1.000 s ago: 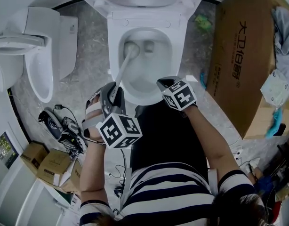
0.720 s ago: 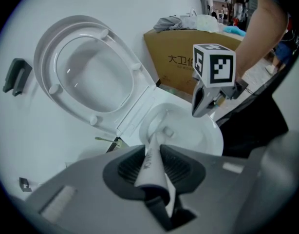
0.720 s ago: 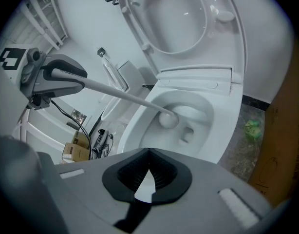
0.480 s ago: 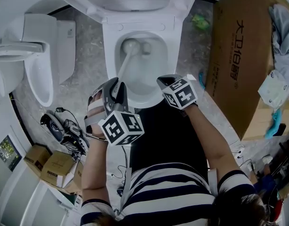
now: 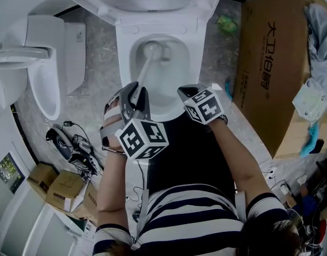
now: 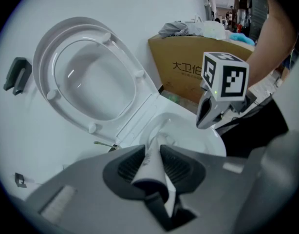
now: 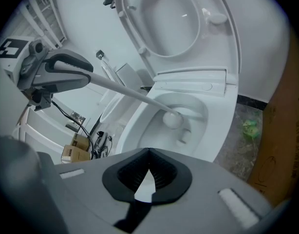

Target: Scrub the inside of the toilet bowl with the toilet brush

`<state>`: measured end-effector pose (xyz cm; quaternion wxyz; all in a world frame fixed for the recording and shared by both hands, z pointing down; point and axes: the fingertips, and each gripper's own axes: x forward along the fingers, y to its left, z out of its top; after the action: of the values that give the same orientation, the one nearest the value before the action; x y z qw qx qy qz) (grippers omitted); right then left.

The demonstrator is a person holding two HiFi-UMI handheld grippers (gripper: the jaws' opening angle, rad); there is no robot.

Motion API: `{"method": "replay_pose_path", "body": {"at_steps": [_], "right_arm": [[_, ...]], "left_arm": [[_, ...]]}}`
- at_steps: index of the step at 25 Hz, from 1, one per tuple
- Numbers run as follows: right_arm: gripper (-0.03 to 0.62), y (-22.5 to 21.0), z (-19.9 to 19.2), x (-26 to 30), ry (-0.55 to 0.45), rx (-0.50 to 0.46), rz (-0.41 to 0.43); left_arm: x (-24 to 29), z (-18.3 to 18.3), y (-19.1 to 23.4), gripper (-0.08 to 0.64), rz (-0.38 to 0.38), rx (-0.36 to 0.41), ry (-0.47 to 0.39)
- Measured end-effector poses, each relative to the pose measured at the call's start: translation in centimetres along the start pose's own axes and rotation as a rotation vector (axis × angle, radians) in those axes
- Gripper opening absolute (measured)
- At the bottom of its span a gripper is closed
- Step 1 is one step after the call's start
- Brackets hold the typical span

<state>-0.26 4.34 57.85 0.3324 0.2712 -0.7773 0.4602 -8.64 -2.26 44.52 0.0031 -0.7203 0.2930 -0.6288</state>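
Left claw (image 6: pixel 152 161) is clamped tight on the toilet brush (image 5: pixel 144 71). It's a plain white stick with a round white head, angled down so the head sits inside the toilet bowl (image 5: pixel 202 63), toward the back. Right claw (image 7: pixel 148 175) is closed on nothing, hovering over the bowl's front rim.

A: What is worn?
B: A black-and-white striped, short-sleeved shirt (image 5: pixel 190 217) is seen, with a dark garment (image 5: pixel 187 153) below it.
A: And the tools?
B: The left gripper (image 5: pixel 138 89) and right gripper (image 5: pixel 185 94) are built in grey, with black ribbed pads (image 6: pixel 181 165). Each is fitted with a white cube (image 5: pixel 142 138) printed with black square markers.
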Motion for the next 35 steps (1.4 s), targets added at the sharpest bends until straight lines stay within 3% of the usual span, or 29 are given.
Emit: {"method": "replay_pose_path", "body": {"at_steps": [16, 35], "right_arm": [[-0.003, 2.6, -1.5, -2.4, -0.027, -0.015, -0.044], [-0.003, 7.2, -1.7, -8.4, -0.099, -0.009, -0.117]], "left_arm": [[-2.0, -2.9, -0.4, 0.0, -0.008, -0.143, -0.079], [-8.5, -6.6, 0.0, 0.0, -0.075, -0.449, -0.218]]}}
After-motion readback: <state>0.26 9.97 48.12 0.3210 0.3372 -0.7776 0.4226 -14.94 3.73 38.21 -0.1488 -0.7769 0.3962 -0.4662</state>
